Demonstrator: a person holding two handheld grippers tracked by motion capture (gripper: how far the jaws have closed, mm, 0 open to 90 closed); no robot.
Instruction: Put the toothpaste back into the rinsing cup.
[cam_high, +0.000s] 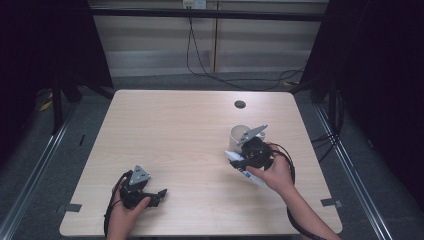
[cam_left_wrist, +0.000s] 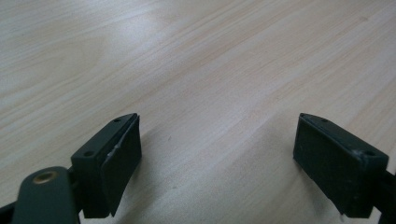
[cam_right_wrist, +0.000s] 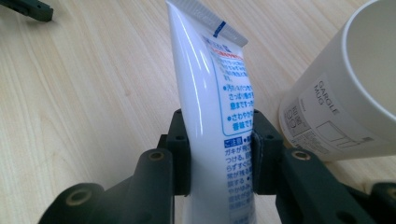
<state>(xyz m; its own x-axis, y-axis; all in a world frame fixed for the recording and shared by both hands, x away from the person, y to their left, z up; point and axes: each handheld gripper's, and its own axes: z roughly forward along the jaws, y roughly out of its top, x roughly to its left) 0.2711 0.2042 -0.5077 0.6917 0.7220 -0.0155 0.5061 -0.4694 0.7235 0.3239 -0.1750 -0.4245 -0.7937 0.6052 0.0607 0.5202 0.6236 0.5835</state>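
Observation:
A white toothpaste tube (cam_right_wrist: 210, 93) with blue print stands between the jaws of my right gripper (cam_right_wrist: 217, 149), which is shut on it. From above, the tube (cam_high: 245, 172) pokes out beside the hand, slightly above the table. A white mug (cam_right_wrist: 341, 93) labelled "GARGLE MUG" stands just to the right of the tube; in the high view the mug (cam_high: 239, 135) is right behind my right gripper (cam_high: 240, 160). My left gripper (cam_high: 159, 194) rests near the front left of the table, open, with only bare wood between its fingers (cam_left_wrist: 119, 163).
The light wooden table (cam_high: 175, 130) has a round cable hole (cam_high: 240, 104) near its far edge. Cables trail across the floor behind the table. Dark curtains hang on both sides. Metal rails run along the floor left and right.

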